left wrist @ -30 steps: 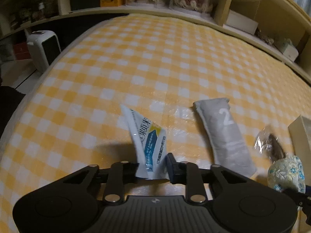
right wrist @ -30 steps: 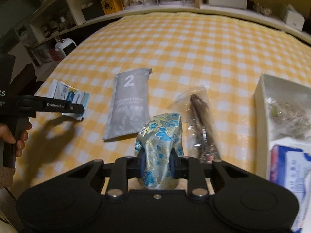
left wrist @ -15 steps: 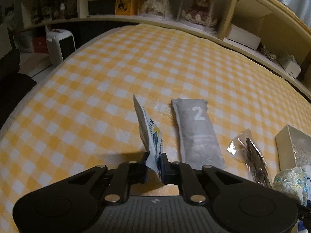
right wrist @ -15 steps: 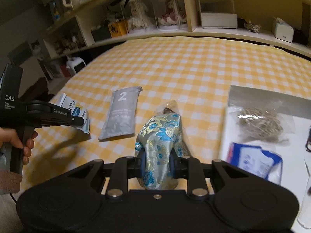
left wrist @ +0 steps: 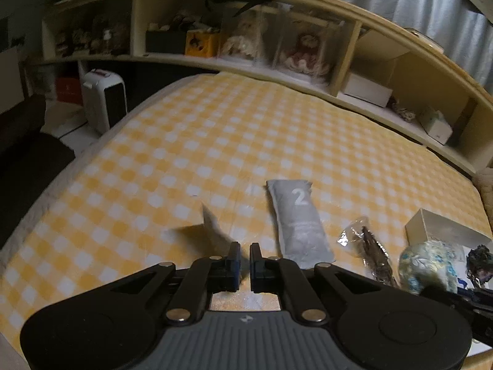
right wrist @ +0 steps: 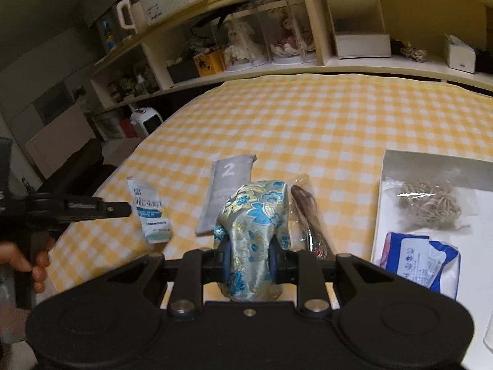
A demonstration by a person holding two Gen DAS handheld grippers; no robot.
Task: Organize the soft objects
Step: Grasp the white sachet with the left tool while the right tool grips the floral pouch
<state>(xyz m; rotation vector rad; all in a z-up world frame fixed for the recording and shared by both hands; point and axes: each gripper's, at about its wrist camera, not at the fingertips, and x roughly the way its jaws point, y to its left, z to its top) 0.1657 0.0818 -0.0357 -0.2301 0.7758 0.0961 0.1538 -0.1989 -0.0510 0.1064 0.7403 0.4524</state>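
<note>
Item 1. Left gripper [left wrist: 243, 257]: jaws nearly closed, pinching a white-and-blue sachet [right wrist: 150, 210] by one edge; it hangs off the checked bed cover [left wrist: 215, 141], seen edge-on ahead of the jaws.

Item 2. Right gripper [right wrist: 249, 260]: jaws clamped about a floral brocade pouch [right wrist: 254, 225], carried clear of the cover.

Item 3. White tray [right wrist: 431, 160]: right of the right jaws, already holding a twine bundle [right wrist: 429, 200] and a wipes pack [right wrist: 419, 260].

Item 4. Loose: grey sachet marked 2 [left wrist: 297, 219] and a cellophane packet [right wrist: 308, 212], ahead of the right jaws.

Handling note, as judgement: the thin sachet may slip from so shallow a pinch; move it level, without swinging. Lower the pouch into bare tray space before releasing; keep the two grippers apart near the tray.
</note>
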